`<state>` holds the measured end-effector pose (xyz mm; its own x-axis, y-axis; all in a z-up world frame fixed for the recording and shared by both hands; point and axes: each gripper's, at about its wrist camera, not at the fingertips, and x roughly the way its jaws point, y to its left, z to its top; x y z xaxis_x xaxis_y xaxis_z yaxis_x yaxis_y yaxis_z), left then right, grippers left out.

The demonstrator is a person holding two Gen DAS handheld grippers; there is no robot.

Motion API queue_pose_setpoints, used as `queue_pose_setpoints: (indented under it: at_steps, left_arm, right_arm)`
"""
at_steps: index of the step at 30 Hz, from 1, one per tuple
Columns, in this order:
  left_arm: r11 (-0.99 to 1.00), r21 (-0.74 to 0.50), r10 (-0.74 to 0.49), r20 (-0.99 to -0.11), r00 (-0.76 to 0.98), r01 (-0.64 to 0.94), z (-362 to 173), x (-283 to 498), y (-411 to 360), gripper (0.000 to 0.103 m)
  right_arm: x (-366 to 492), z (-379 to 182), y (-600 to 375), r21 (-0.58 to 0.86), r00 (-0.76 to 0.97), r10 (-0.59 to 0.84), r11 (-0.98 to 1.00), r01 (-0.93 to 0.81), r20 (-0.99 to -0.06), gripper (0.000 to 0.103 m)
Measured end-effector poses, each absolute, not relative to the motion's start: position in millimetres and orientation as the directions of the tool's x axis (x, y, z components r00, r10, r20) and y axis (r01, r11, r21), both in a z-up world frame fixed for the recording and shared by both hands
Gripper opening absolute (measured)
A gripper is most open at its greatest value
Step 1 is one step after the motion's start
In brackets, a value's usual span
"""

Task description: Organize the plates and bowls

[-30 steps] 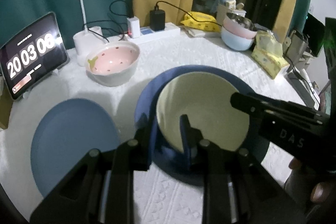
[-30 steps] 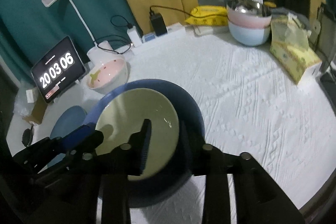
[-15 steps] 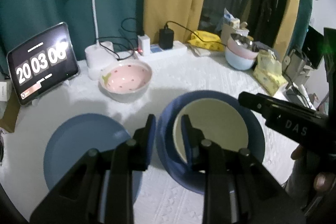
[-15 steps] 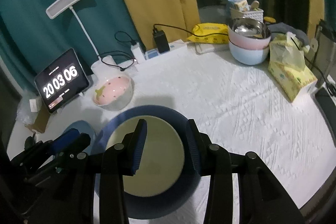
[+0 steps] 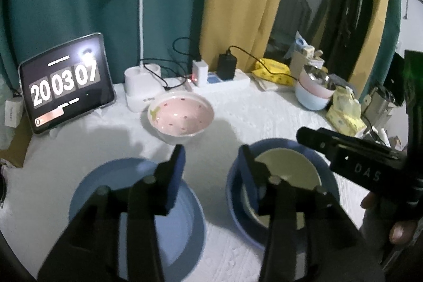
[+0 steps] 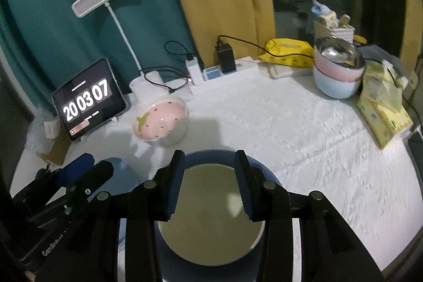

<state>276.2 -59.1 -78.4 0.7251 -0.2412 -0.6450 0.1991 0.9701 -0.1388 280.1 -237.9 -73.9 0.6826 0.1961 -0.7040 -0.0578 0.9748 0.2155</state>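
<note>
A pale yellow bowl (image 6: 208,216) sits inside a dark blue plate (image 6: 211,157) at the near table edge; both show in the left wrist view, the bowl (image 5: 288,165) and the plate (image 5: 280,147). A lighter blue plate (image 5: 137,202) lies to the left. A pink strawberry bowl (image 5: 181,116) stands behind them, also in the right wrist view (image 6: 161,123). My left gripper (image 5: 211,171) is open and empty above the gap between the two plates. My right gripper (image 6: 208,184) is open and empty above the yellow bowl.
A tablet clock (image 5: 66,83), a desk lamp (image 5: 144,89) and a power strip with cables (image 5: 219,81) line the back. Stacked pink and blue bowls (image 6: 338,70) and yellow tissue packs (image 6: 383,115) stand at the right.
Both grippers opened, let go of the blue plate with the bowl, and pulled back and up. The plate and bowl now rest on the table.
</note>
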Motion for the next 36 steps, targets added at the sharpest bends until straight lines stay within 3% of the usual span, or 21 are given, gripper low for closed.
queue_pose_setpoints:
  at_steps: [36]
  left_arm:
    - [0.985, -0.149, -0.164, -0.668, 0.726, 0.085, -93.1, 389.2, -1.0, 0.045]
  right_arm:
    - [392.4, -88.6, -183.3, 0.196, 0.621, 0.223, 0.974, -0.113, -0.752, 0.041]
